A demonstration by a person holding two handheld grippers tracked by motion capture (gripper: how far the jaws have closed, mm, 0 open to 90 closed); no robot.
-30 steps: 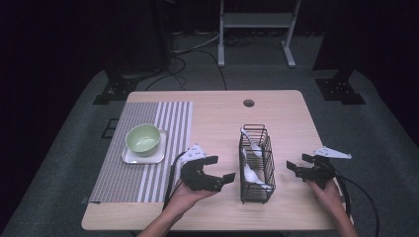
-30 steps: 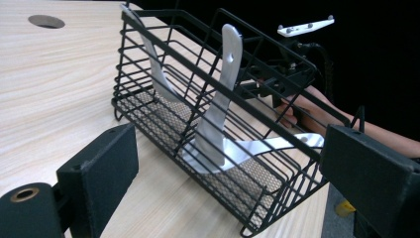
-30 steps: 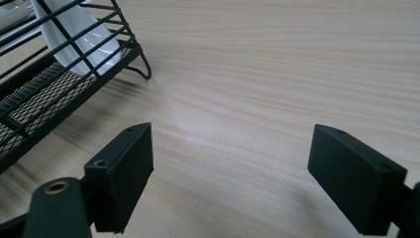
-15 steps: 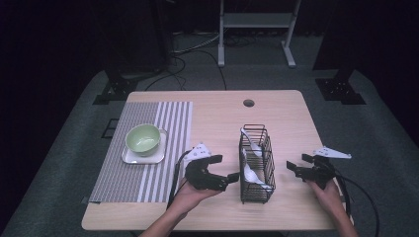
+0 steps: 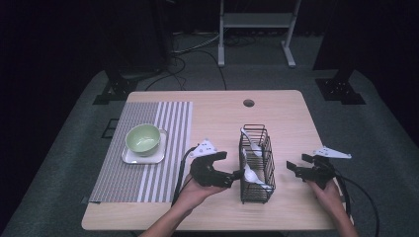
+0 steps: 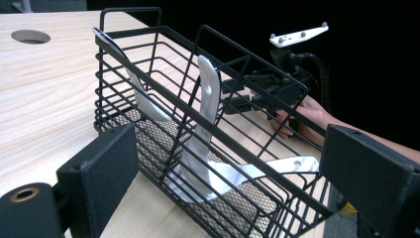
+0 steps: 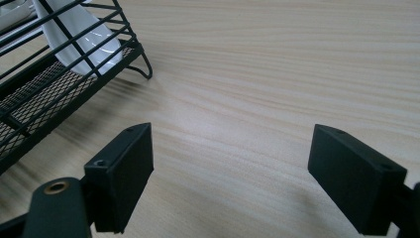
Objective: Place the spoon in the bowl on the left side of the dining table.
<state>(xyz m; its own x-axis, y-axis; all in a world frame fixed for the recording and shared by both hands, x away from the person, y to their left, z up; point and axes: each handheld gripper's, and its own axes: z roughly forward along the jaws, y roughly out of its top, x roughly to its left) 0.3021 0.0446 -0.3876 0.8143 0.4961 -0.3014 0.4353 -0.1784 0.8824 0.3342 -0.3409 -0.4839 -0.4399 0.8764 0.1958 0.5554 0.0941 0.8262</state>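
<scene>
Nearest the person, the left gripper has crept toward 3 o'clock over the last second, from a spot a little clear of the black wire basket to one where its jaw tips sit right against the basket's near left wall; whether they touch the wire is hard to tell from above. In the left gripper view its jaws stand wide apart with nothing between them, framing the basket's long side, and through the bars the white ceramic spoons can be seen: one leaning upright near the middle, one lying flat on the mesh floor, another propped at the far end. That closing-in suggests the work in hand is fetching a spoon from the basket, and that the reach is nearly finished while the grasp has not begun; the open top rim looks the likelier way in, since the bars block a side entry. At 3 o'clock of the basket, the right gripper has held its place, resting well apart from the wire, its jaws also spread and empty over bare wooden table. Farther off, at 10 o'clock of the basket, a green bowl sits on a white square plate atop the striped placemat, probably where a spoon is bound.
</scene>
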